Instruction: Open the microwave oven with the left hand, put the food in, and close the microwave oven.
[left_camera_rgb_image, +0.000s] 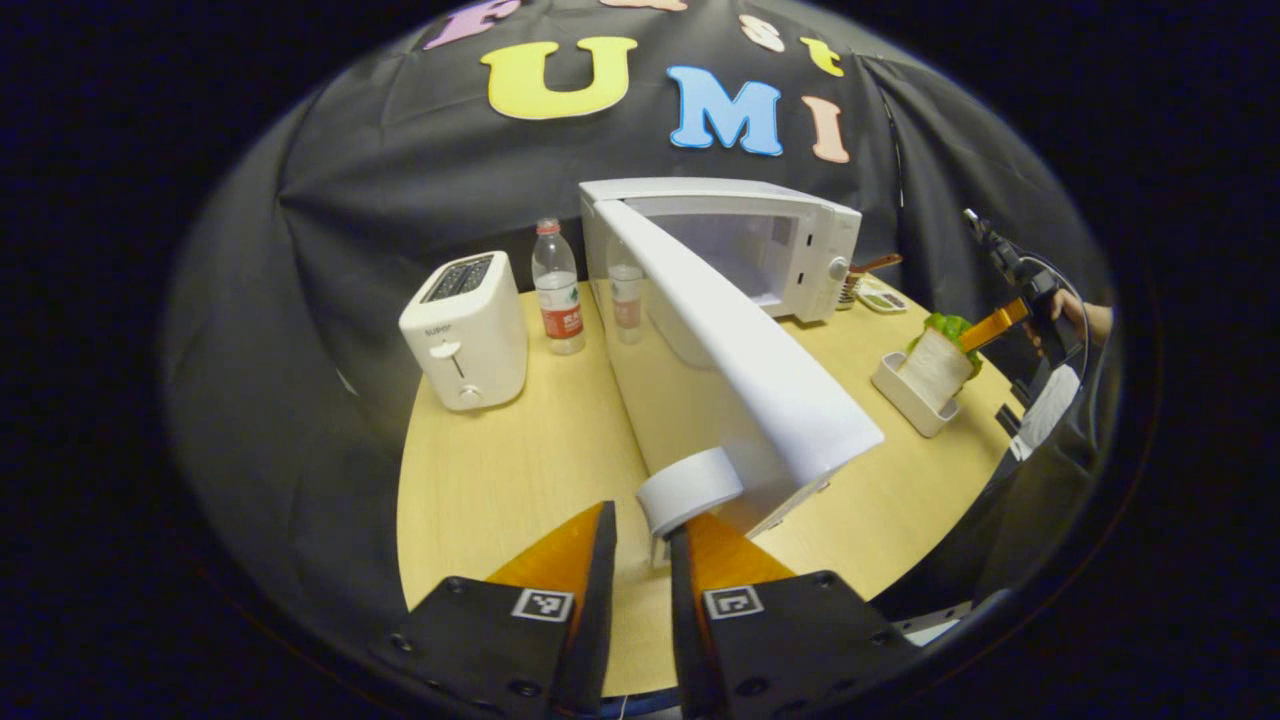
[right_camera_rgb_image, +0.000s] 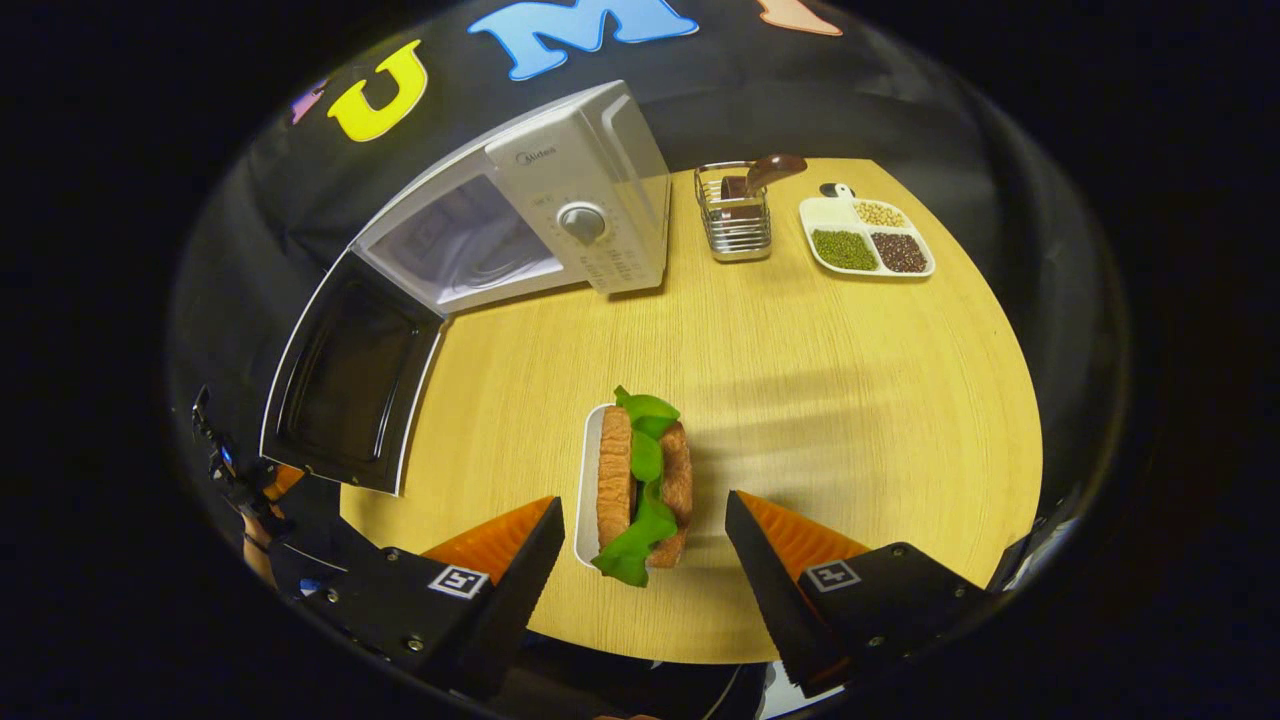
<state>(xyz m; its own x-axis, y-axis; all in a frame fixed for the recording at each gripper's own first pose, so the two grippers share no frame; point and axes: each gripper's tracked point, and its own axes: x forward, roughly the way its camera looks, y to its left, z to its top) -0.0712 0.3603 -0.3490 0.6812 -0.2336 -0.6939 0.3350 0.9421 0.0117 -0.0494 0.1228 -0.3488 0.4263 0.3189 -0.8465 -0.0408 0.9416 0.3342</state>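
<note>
pale wood table (left_camera_rgb_image: 500, 480), round-edged, under everything. going left to right in the left gripper view: white toaster (left_camera_rgb_image: 466, 330) standing upright, water bottle (left_camera_rgb_image: 558, 288) just beside it to the right, then microwave (left_camera_rgb_image: 745, 245) at the back with door (left_camera_rgb_image: 735, 350) swung wide open toward the camera. door handle (left_camera_rgb_image: 688, 488) sitting just past the left gripper (left_camera_rgb_image: 642, 530); fingers nearly together with a narrow gap, handle end right at the tips, can't tell if actually clamped on it. further right: sandwich (left_camera_rgb_image: 940, 362) with green lettuce, upright in a white holder (left_camera_rgb_image: 908, 395), right gripper (left_camera_rgb_image: 1000, 325) at it, hand (left_camera_rgb_image: 1075, 315) behind.

right gripper view, left to right: left gripper's body (right_camera_rgb_image: 240, 490) low at the edge by the open door (right_camera_rgb_image: 350, 385), dark inner face showing. microwave (right_camera_rgb_image: 540, 215) cavity open, dial on the panel. sandwich (right_camera_rgb_image: 645, 485) in holder (right_camera_rgb_image: 588, 480) on the table (right_camera_rgb_image: 850, 400), well apart from the microwave, not inside. right gripper (right_camera_rgb_image: 640, 545) spread wide, one finger on each side of sandwich and holder, neither touching. back right: wire basket (right_camera_rgb_image: 738, 225) with a brown utensil, then divided tray (right_camera_rgb_image: 868, 240) of beans.
</note>
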